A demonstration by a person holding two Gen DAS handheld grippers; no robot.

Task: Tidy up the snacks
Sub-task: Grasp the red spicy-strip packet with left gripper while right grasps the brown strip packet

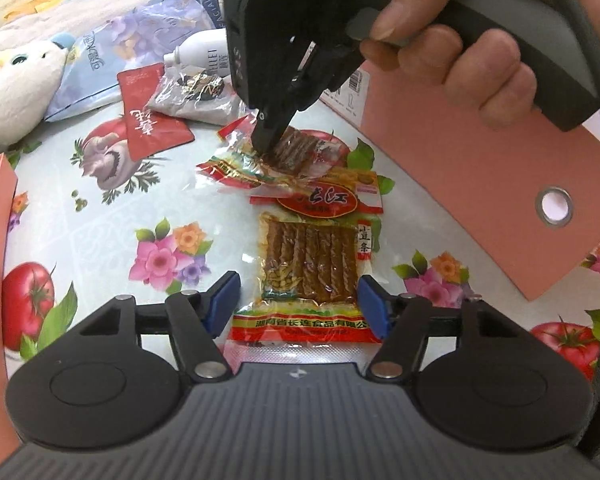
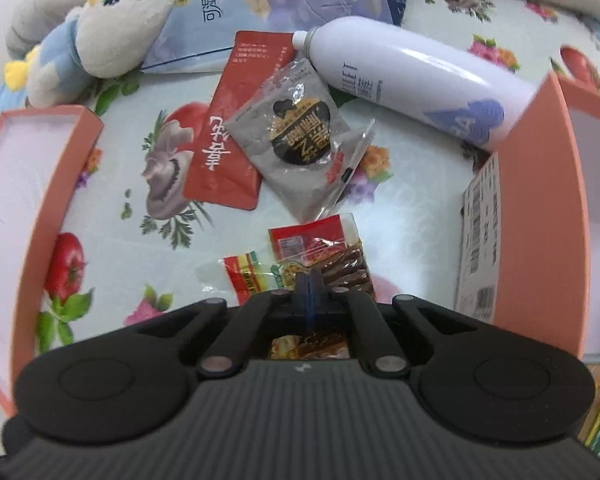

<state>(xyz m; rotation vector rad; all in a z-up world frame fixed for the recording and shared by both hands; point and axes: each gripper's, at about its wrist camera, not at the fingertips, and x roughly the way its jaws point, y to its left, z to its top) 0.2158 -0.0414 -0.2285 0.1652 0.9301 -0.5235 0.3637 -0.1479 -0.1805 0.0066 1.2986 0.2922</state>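
Note:
Two clear packs of brown bean strips lie on the flowered tablecloth. My left gripper [image 1: 298, 306] is open, its blue pads on either side of the near pack [image 1: 306, 264], not closed on it. My right gripper [image 1: 269, 142] is shut on the far pack [image 1: 288, 152]; in the right wrist view the blue pads [image 2: 309, 290] are pressed together on that pack [image 2: 320, 256]. A red pouch [image 2: 236, 128] and a grey snack pouch [image 2: 296, 136] lie beyond it.
A pink box [image 1: 480, 168] stands at the right, another pink box [image 2: 24, 184] at the left. A white bottle [image 2: 412, 76], a plush toy [image 2: 100, 32] and a blue tissue pack [image 2: 268, 4] lie at the back.

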